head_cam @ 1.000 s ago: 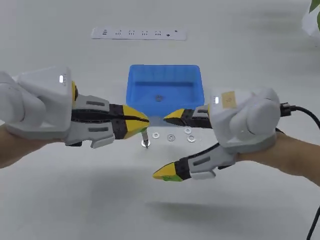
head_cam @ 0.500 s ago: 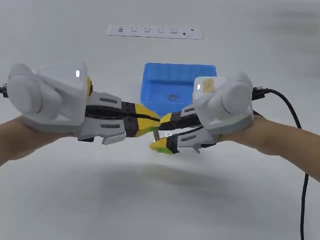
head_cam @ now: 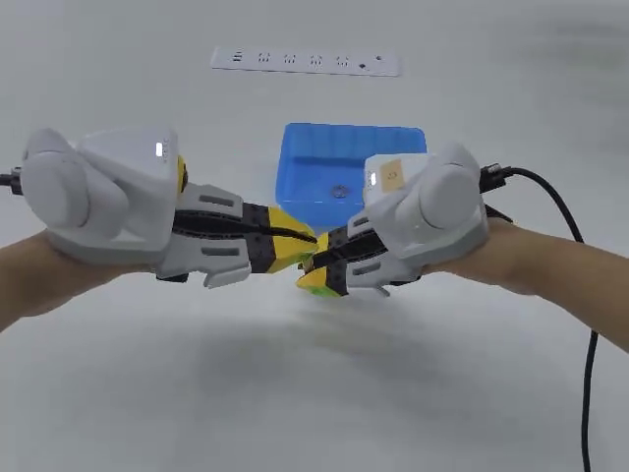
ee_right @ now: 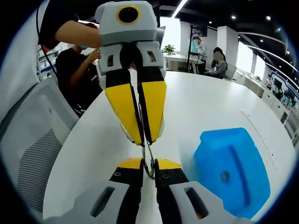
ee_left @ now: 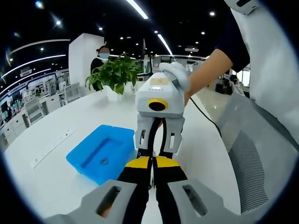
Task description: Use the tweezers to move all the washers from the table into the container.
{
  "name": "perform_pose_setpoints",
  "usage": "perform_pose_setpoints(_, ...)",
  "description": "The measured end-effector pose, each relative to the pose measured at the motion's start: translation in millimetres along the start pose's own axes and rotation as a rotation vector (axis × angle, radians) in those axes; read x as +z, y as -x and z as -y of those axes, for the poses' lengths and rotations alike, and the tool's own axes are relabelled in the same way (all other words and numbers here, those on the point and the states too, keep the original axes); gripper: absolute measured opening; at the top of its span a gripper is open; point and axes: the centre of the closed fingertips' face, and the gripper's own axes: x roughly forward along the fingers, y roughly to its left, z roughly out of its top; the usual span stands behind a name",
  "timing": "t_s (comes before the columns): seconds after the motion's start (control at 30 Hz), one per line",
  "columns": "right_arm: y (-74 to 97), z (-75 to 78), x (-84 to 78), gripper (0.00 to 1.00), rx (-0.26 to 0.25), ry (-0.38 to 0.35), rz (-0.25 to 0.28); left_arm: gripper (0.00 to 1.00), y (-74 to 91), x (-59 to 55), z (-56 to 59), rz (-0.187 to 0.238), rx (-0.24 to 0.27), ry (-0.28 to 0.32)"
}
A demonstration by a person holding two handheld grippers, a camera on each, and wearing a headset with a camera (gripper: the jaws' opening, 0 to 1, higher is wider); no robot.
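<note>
White workbench; left hand-held gripper and right hand-held gripper both tight on one tweezers.

**Head view, centre:** the left gripper and the right gripper both have white-grey housings, black jaws and yellow tips (the right one's lower tip shades to green), set against a plain white table. **Upper centre:** a bright blue container and a white power strip, with a black cable at the right edge. **Right gripper view, centre:** the tweezers are silver.
</note>
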Motion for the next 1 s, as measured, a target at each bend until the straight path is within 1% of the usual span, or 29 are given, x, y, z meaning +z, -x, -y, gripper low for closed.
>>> perform_pose_setpoints(0.07,0.3,0.4,0.0,0.1,-0.004,0.003,0.003,0.06,-0.8,-0.9,-0.5,-0.015,0.014,-0.012)
perform_pose_setpoints(0.13,0.8,0.2,-0.1,0.1,-0.009,0.004,0.007,0.06,-1.4,-0.8,-0.1,-0.021,0.019,-0.011)
perform_pose_setpoints(0.17,1.0,-0.1,-0.1,0.1,-0.012,0.006,0.008,0.06,-1.0,-1.6,-0.4,-0.021,0.024,0.008)
perform_pose_setpoints(0.2,0.9,0.7,0.1,0.1,-0.022,0.005,0.01,0.08,-0.7,-4.4,-1.8,-0.037,0.038,0.015)
perform_pose_setpoints(0.23,1.1,1.5,-0.1,0.09,-0.027,0.001,0.01,0.13,-0.1,-8.1,-3.3,-0.058,0.054,0.003)
perform_pose_setpoints(0.3,1.3,1.8,0.0,0.09,-0.033,-0.002,0.014,0.26,0.0,-6.9,-1.5,-0.047,0.054,0.022)
perform_pose_setpoints(0.33,1.4,1.9,0.0,0.09,-0.036,-0.002,0.015,0.27,1.2,-4.1,0.9,-0.033,0.051,0.042)
perform_pose_setpoints(0.4,1.5,2.2,0.1,0.09,-0.04,-0.004,0.017,0.28,4.5,2.3,4.5,-0.012,0.046,0.039)
perform_pose_setpoints(0.47,1.8,2.2,0.4,0.09,-0.042,-0.003,0.015,0.32,6.7,3.5,6.5,-0.016,0.05,0.048)
perform_pose_setpoints(0.57,2.5,1.5,0.8,0.09,-0.044,-0.002,0.011,0.44,10.3,-0.1,11.1,-0.032,0.055,0.08)
perform_pose_setpoints(0.6,3.0,0.6,1.5,0.09,-0.045,0.0,0.012,0.51,11.9,-1.9,13.9,-0.032,0.06,0.111)
perform_pose_setpoints(0.63,3.8,-0.3,2.5,0.09,-0.046,0.0,0.015,0.56,12.8,-3.1,15.6,-0.029,0.065,0.129)
perform_pose_setpoints(0.7,4.5,-1.5,3.8,0.09,-0.05,0.002,0.016,0.66,16.1,-8.5,19.1,-0.043,0.084,0.141)
perform_pose_setpoints(0.8,6.7,-1.7,5.5,0.09,-0.056,-0.001,0.02,0.69,21.2,-11.0,23.6,-0.04,0.101,0.156)
perform_pose_setpoints(0.87,9.6,-1.4,7.9,0.09,-0.06,-0.004,0.025,0.72,25.4,-8.9,24.8,-0.02,0.129,0.188)
perform_pose_setpoints(0.9,10.8,-1.2,9.1,0.09,-0.062,-0.003,0.027,0.74,27.9,-6.5,25.7,-0.003,0.145,0.202)
perform_pose_setpoints(1.0,14.6,-1.2,13.5,0.09,-0.061,0.0,0.03,0.78,31.7,-4.3,29.6,0.011,0.154,0.216)
